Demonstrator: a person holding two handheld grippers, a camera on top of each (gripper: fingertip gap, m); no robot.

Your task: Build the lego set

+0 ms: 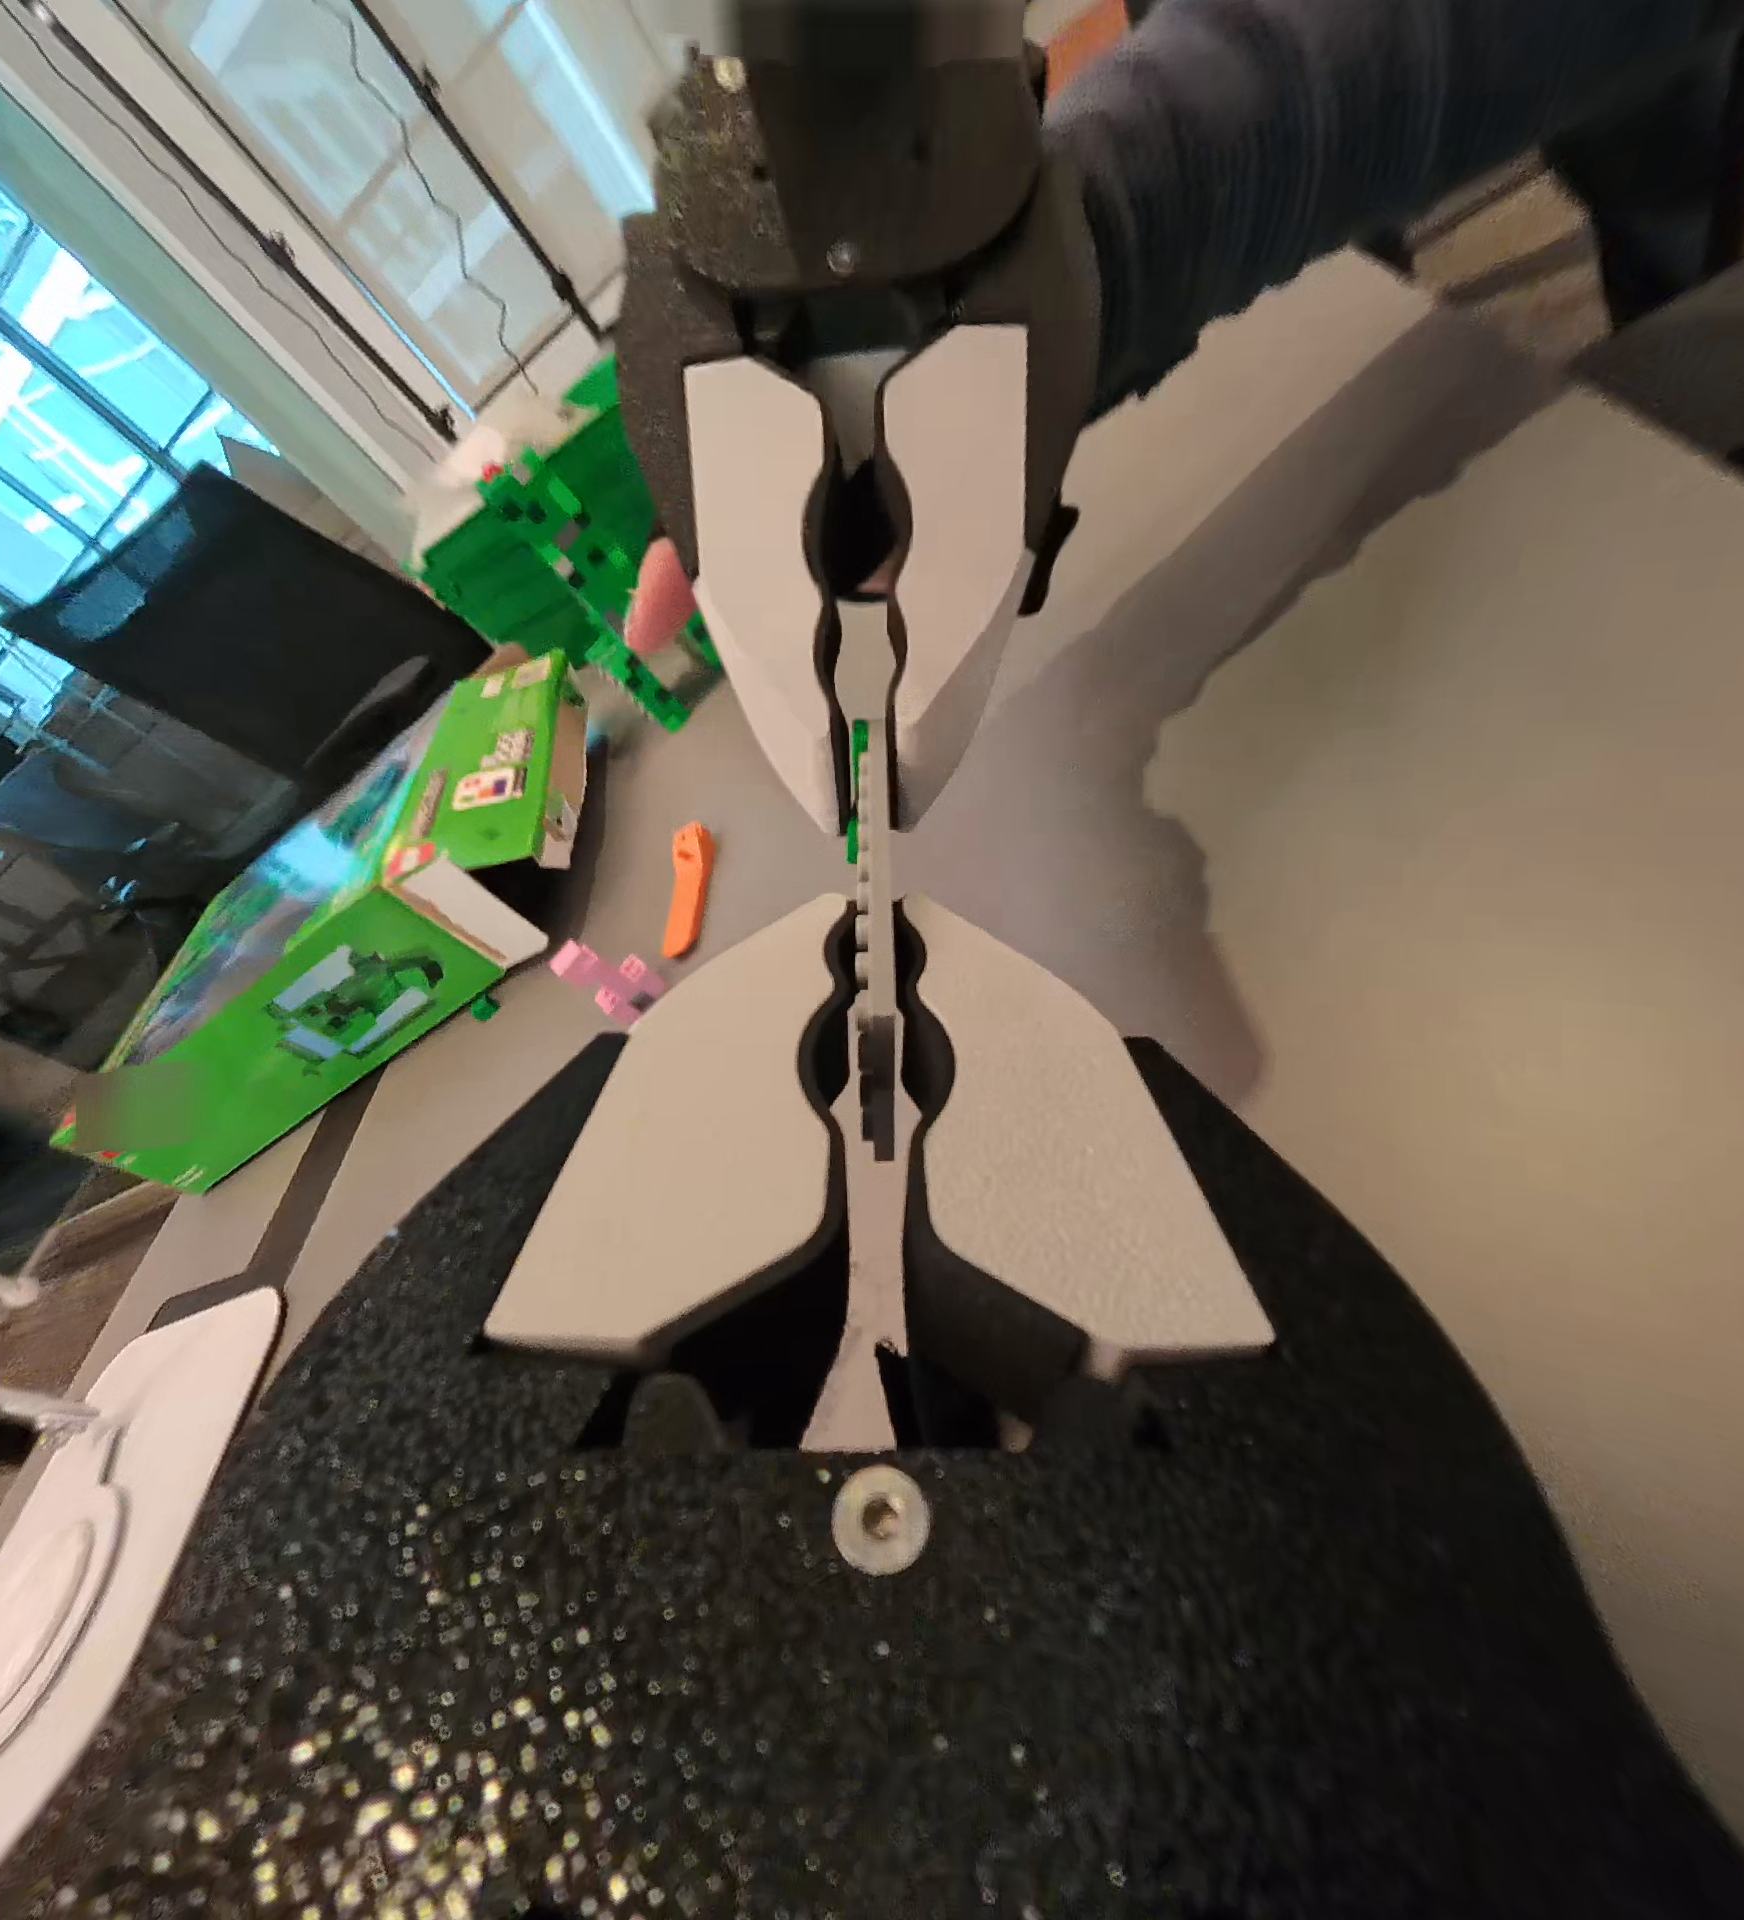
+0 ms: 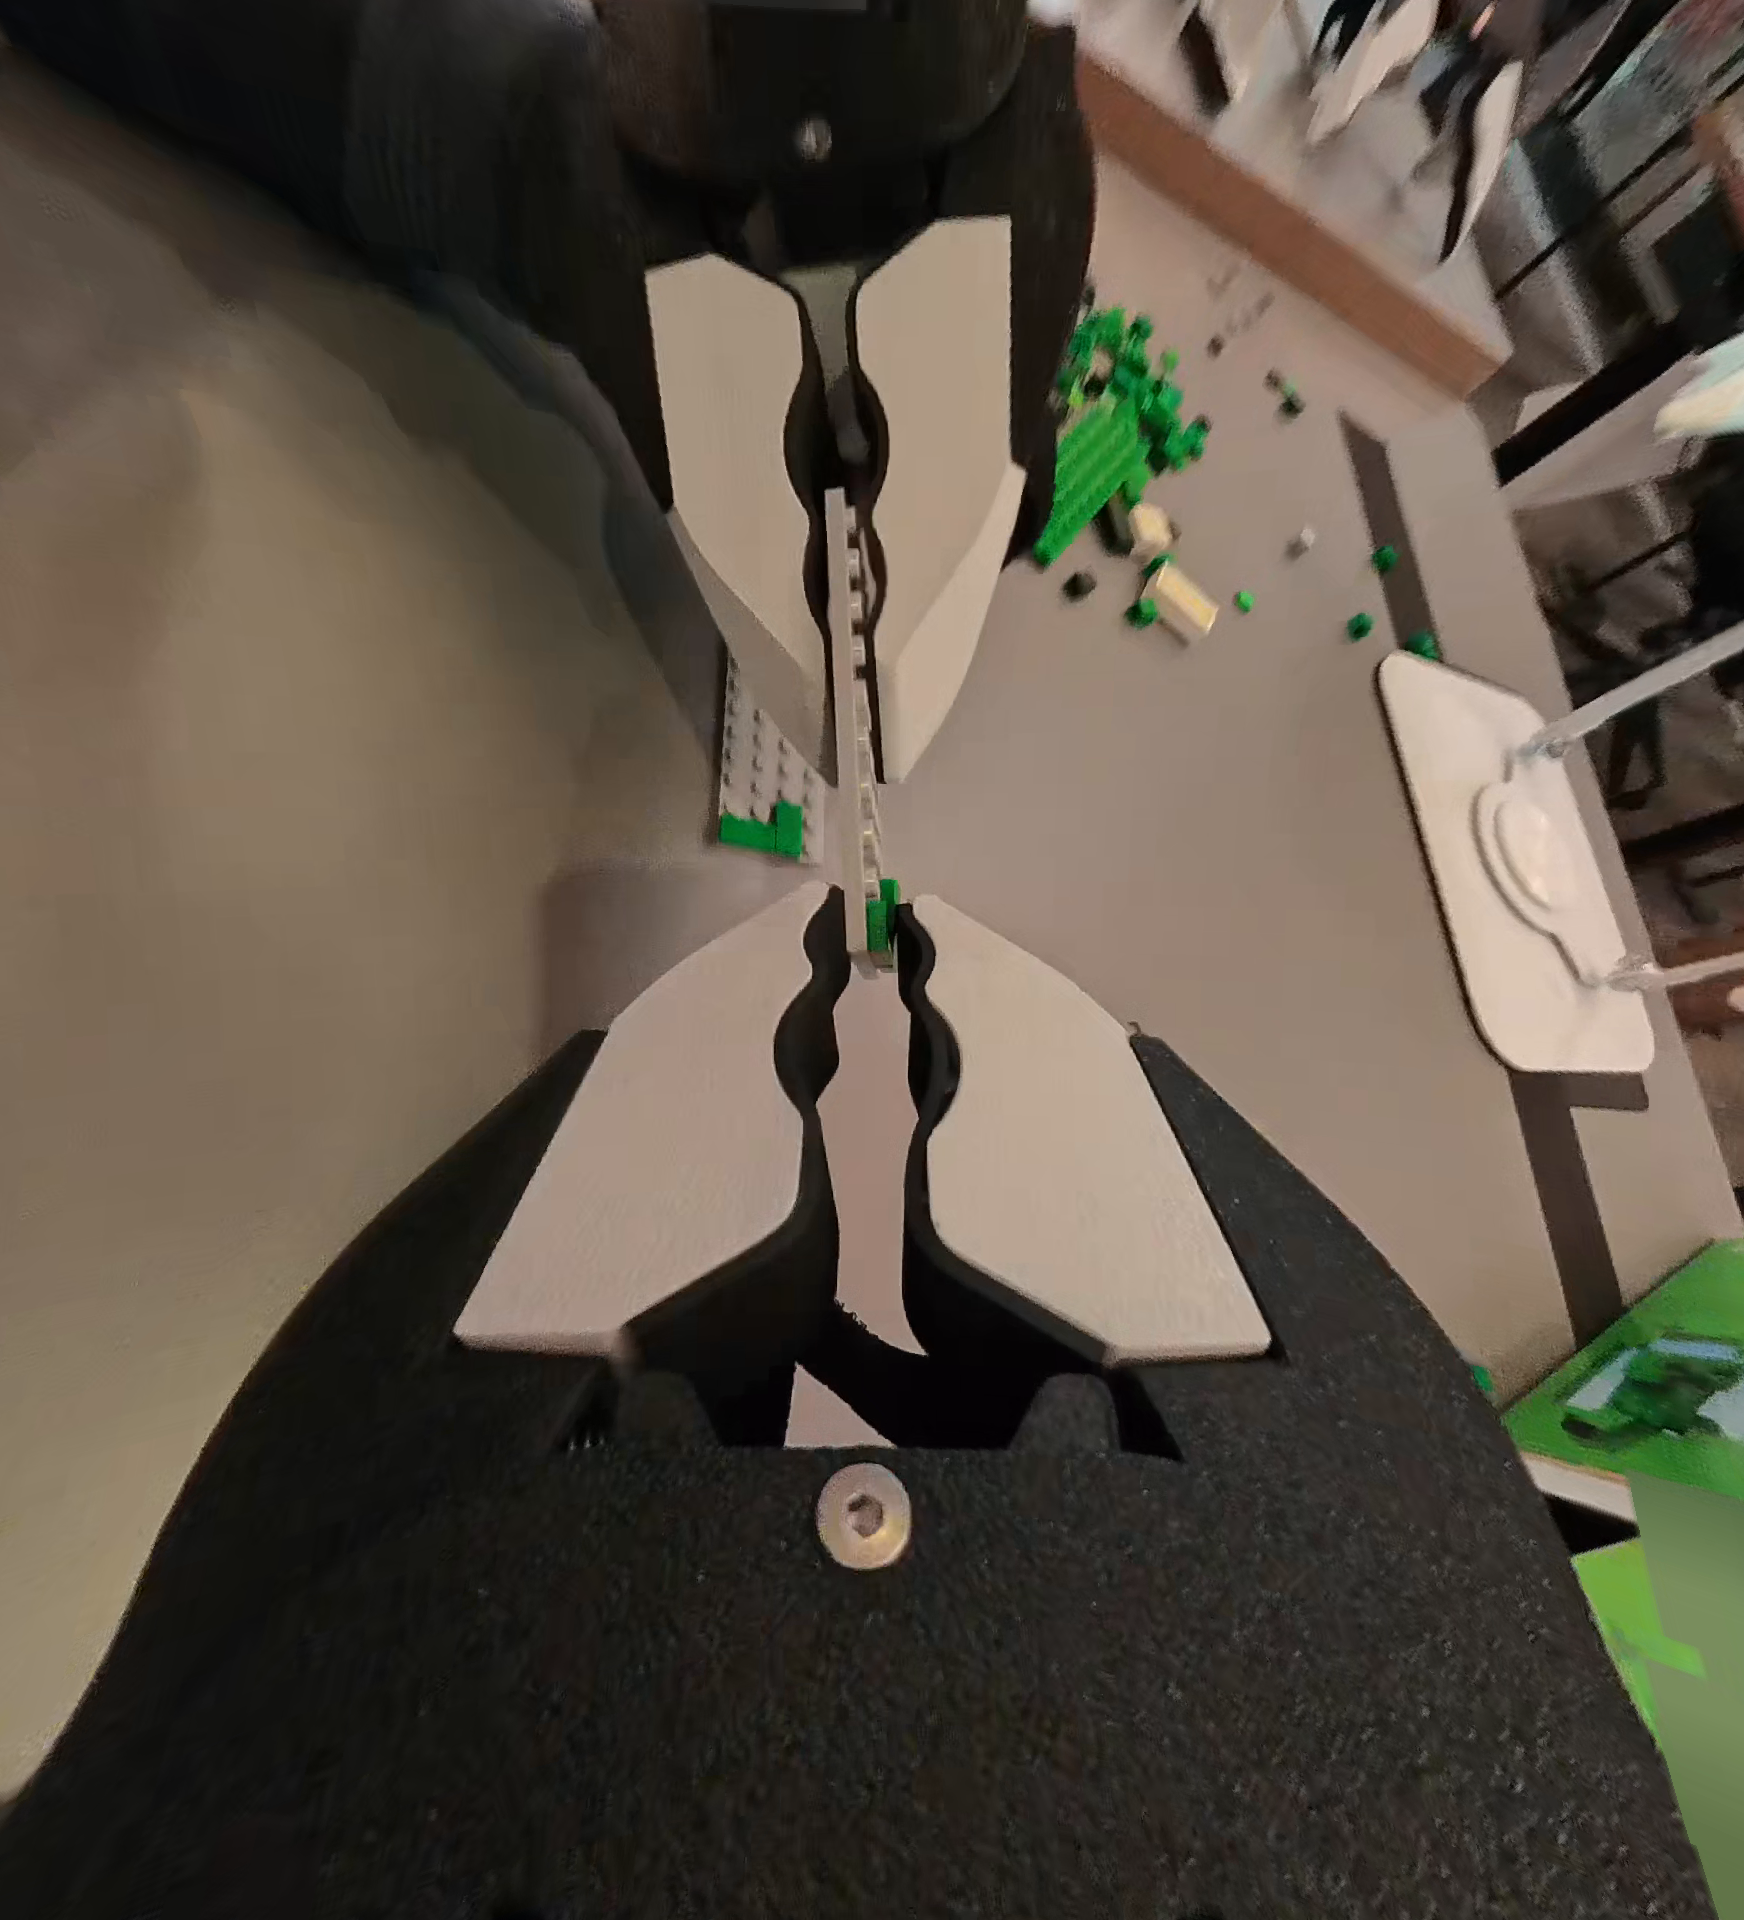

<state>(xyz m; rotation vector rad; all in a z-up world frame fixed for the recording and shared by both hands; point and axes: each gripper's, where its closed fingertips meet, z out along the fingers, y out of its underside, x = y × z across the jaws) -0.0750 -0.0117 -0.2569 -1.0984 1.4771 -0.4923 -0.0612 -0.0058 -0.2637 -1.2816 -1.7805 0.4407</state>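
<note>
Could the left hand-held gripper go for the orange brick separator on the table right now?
Probably not: the left hand-held gripper is shut on the grey plate; the orange brick separator lies unobstructed.

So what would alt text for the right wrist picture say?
Two grippers, right and left, meet tip to tip, both pinching a thin grey Lego plate edge-on above a table. Green bricks lie scattered beyond.

Printed graphics and small markings sit on the green lego box left of the orange tool, none legible.
</note>
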